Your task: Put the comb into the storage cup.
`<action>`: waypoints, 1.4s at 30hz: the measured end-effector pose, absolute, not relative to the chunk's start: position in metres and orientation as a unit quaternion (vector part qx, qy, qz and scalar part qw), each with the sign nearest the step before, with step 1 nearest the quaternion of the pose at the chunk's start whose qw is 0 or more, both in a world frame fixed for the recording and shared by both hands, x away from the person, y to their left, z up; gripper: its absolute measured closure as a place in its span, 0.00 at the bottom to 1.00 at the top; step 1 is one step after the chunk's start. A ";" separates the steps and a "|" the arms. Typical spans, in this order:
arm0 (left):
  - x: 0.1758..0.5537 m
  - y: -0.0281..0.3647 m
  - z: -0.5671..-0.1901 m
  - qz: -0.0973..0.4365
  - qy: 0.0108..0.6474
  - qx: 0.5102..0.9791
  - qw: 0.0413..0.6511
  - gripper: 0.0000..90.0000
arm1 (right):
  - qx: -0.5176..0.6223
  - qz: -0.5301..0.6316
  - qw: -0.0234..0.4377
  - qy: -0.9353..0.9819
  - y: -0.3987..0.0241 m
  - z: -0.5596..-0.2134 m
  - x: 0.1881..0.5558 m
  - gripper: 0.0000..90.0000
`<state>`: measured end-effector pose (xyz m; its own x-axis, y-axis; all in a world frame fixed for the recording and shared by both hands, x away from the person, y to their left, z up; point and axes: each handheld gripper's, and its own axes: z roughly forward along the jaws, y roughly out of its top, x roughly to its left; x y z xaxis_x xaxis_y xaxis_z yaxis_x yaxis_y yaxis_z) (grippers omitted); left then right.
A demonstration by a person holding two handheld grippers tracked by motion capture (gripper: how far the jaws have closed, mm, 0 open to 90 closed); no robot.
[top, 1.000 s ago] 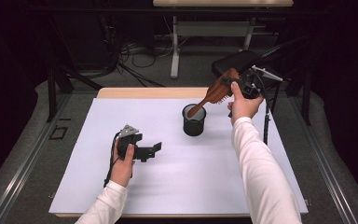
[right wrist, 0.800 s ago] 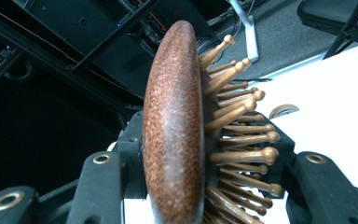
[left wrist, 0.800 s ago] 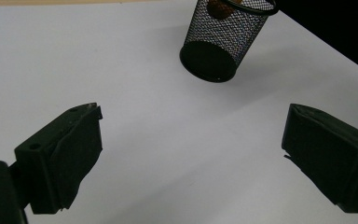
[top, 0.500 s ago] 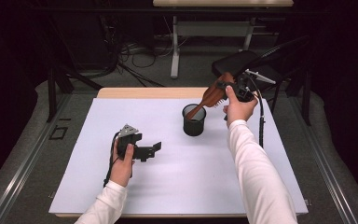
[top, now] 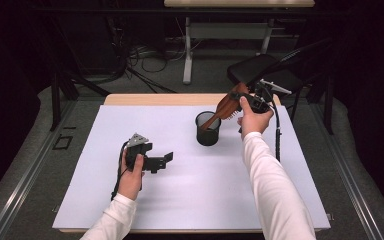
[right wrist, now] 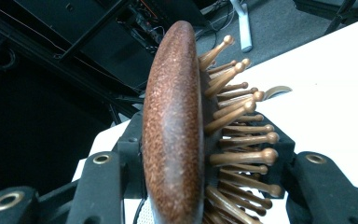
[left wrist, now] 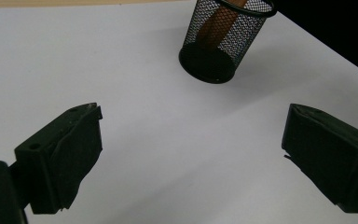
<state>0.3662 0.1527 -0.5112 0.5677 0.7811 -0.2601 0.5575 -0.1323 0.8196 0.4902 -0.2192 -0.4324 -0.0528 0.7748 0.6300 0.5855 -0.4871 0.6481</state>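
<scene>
A brown wooden hairbrush (top: 226, 107) slants down to the left, its handle end inside a black mesh cup (top: 208, 129) at the middle of the white table. My right gripper (top: 241, 104) is shut on the brush's head. In the right gripper view the brush's back and wooden pins (right wrist: 191, 135) sit between the two jaws. My left gripper (top: 164, 160) rests low over the table at the left, open, with nothing between its jaws. In the left gripper view (left wrist: 191, 154) the mesh cup (left wrist: 223, 42) stands ahead with the brush handle (left wrist: 221, 21) inside it.
The white table sheet (top: 190, 200) has a wooden strip along its far edge (top: 155, 99). A dark chair (top: 260, 70) stands behind the table at the right, and cables and a desk leg (top: 187, 55) lie on the floor beyond.
My right gripper has sunk a little with the hairbrush, and the handle sits deeper in the mesh cup. The left gripper has not moved.
</scene>
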 end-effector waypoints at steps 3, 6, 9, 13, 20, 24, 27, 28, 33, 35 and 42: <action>0.366 0.153 -0.511 0.116 0.450 0.744 0.480 0.05 | 0.683 0.527 0.091 0.497 -0.219 -0.437 0.491 0.53; 0.367 0.153 -0.511 0.116 0.451 0.743 0.480 0.05 | 0.685 0.521 0.089 0.502 -0.220 -0.439 0.491 0.53; 0.367 0.153 -0.512 0.116 0.451 0.745 0.478 0.05 | 0.687 0.520 0.087 0.500 -0.220 -0.442 0.491 0.53; 0.367 0.152 -0.512 0.116 0.450 0.745 0.478 0.05 | 0.689 0.519 0.086 0.499 -0.219 -0.446 0.492 0.53; 0.367 0.152 -0.512 0.115 0.450 0.745 0.479 0.05 | 0.688 0.520 0.086 0.499 -0.219 -0.447 0.492 0.53; 0.367 0.152 -0.512 0.115 0.450 0.745 0.479 0.05 | 0.688 0.527 0.082 0.492 -0.219 -0.448 0.492 0.53; 0.367 0.153 -0.512 0.116 0.450 0.745 0.479 0.05 | 0.689 0.526 0.077 0.493 -0.220 -0.448 0.492 0.52; 0.367 0.153 -0.512 0.115 0.451 0.745 0.479 0.05 | 0.688 0.527 0.077 0.493 -0.221 -0.448 0.492 0.52; 0.367 0.152 -0.512 0.115 0.450 0.745 0.479 0.05 | 0.684 0.532 0.078 0.493 -0.220 -0.449 0.493 0.52; 0.366 0.152 -0.512 0.116 0.450 0.745 0.478 0.05 | 0.684 0.532 0.077 0.494 -0.220 -0.449 0.492 0.52; 0.367 0.152 -0.512 0.117 0.450 0.745 0.478 0.05 | 0.668 0.529 0.078 0.517 -0.220 -0.449 0.492 0.51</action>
